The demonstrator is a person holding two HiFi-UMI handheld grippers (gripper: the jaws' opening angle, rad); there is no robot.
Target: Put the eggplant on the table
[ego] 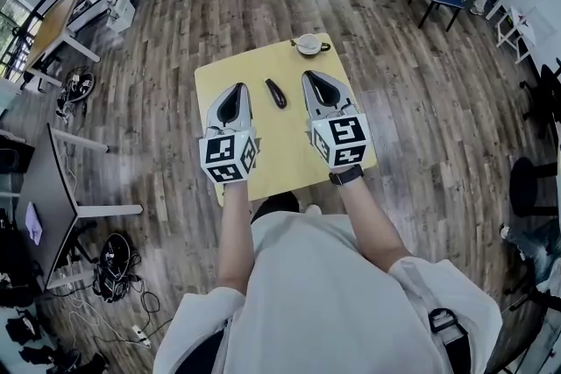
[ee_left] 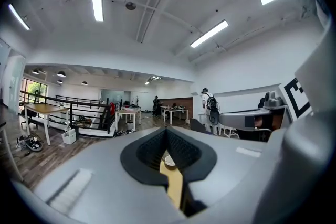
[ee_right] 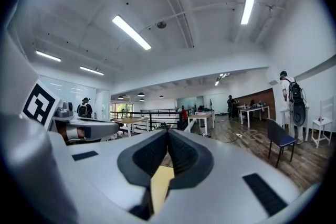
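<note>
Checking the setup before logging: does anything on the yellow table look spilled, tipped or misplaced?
Nothing stands out. The eggplant lies flat on the yellow table, and the white bowl sits upright near its far edge, nothing spilled.

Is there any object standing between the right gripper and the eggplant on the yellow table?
Nothing visible does. The eggplant lies on the yellow table beside the right gripper, and in the head view only bare tabletop shows between them. The bowl stands at the far edge, out of the way.
</note>
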